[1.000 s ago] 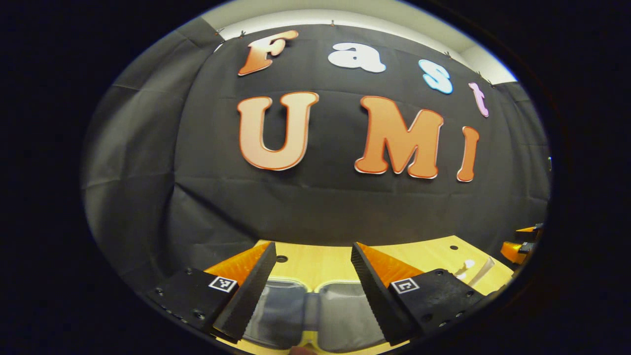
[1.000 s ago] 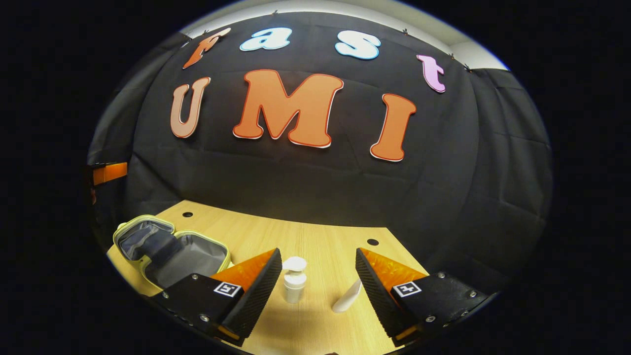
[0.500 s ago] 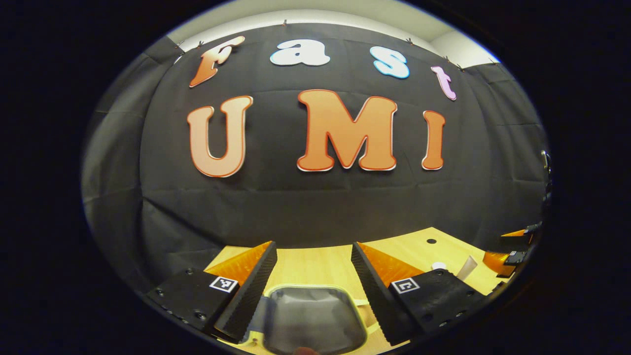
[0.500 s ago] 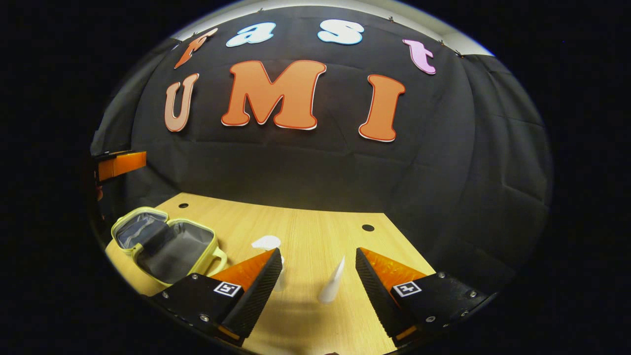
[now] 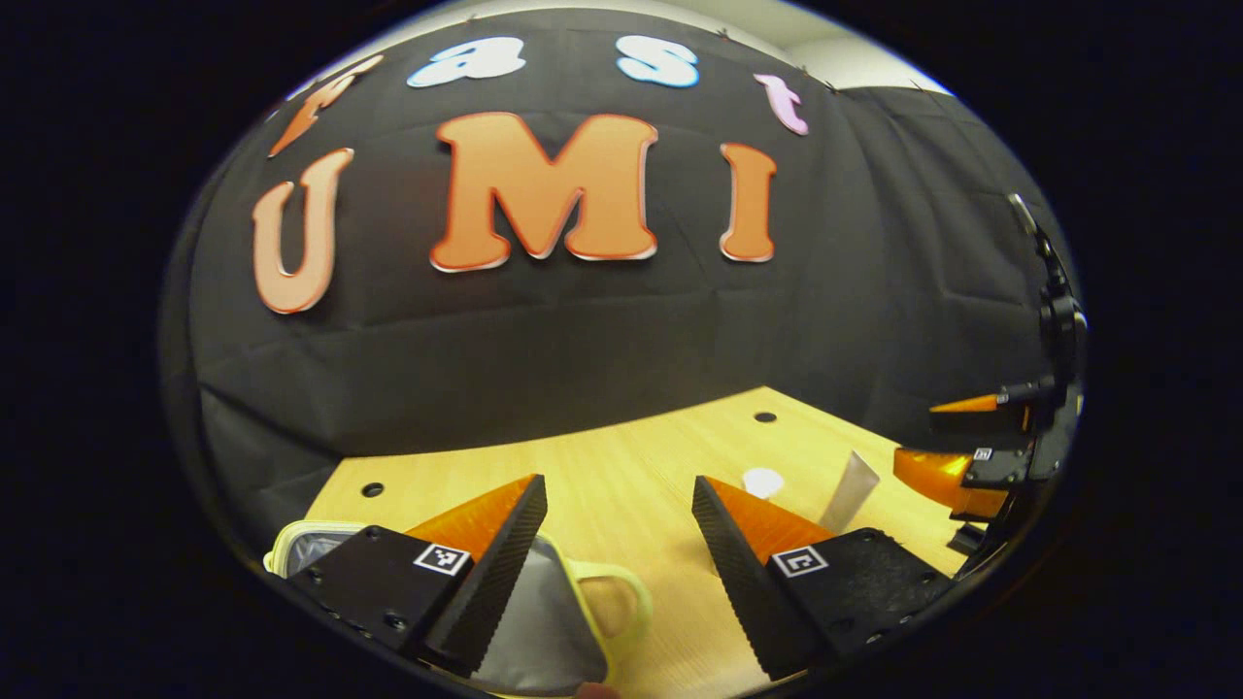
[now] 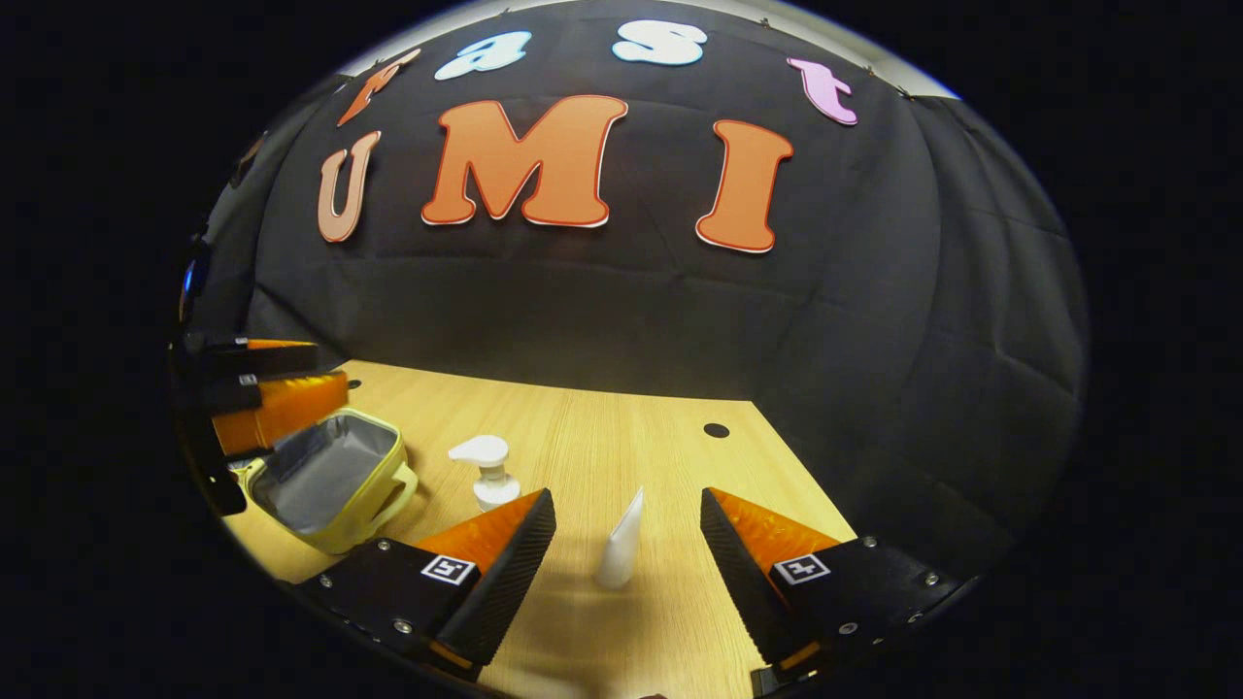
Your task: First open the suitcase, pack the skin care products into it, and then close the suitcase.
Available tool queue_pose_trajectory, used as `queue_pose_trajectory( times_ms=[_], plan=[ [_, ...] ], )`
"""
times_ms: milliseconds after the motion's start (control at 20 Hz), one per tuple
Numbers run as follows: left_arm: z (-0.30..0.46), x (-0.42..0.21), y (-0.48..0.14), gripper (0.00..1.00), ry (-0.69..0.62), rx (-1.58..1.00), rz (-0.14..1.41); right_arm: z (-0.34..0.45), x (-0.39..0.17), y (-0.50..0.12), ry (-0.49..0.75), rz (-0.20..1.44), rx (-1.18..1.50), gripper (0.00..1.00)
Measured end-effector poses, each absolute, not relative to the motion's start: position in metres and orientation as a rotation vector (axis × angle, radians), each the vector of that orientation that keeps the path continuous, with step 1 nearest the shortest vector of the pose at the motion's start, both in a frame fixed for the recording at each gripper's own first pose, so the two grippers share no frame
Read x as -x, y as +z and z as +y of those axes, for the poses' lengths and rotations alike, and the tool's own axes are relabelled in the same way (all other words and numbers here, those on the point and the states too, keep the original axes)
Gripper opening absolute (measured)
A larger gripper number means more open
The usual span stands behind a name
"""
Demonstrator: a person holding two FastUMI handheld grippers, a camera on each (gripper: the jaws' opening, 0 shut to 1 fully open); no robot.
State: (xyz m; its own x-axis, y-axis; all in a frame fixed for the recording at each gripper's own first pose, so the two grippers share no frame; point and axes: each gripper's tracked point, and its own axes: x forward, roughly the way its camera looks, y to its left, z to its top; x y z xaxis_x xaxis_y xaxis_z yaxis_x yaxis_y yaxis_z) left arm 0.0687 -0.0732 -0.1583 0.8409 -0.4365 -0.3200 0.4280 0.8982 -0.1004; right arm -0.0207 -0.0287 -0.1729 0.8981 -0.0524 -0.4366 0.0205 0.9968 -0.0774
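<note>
A small yellow-rimmed suitcase point(image 6: 330, 471) lies open on the wooden table point(image 6: 631, 427) at the left, its grey lining showing. My left gripper point(image 6: 330, 367) hovers over its far side, open. In the left gripper view the suitcase point(image 5: 544, 631) and its handle sit under my left gripper point(image 5: 619, 482). A white pump bottle point(image 6: 490, 476) stands right of the case. A white tube point(image 6: 621, 553) stands upright between the fingers of my open right gripper point(image 6: 626, 495), untouched. The pump bottle's head point(image 5: 762, 481), the tube point(image 5: 850, 490) and the right gripper point(image 5: 918, 432) appear at the right.
The black cloth wall closes off the table's far side. Small round holes point(image 6: 716, 429) mark the tabletop. Bare wood point(image 5: 621, 456) lies between the suitcase and the bottles.
My left gripper has swung to the right, so the suitcase slid to the lower left of its view. My right gripper has moved forward, bringing the tube between its fingers.
</note>
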Motion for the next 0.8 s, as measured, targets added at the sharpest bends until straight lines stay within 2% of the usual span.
queue_pose_trajectory(
  times_ms=[500,800],
  plan=[
    [-0.155,-0.061,-0.256,0.98,-0.615,-0.109,0.528,-0.049,0.016,-0.194,-0.035,0.515,0.085,0.96],
    [-0.182,-0.063,-0.299,0.99,-0.633,-0.104,0.608,-0.071,0.022,-0.202,-0.067,0.555,0.094,0.96]
  ],
)
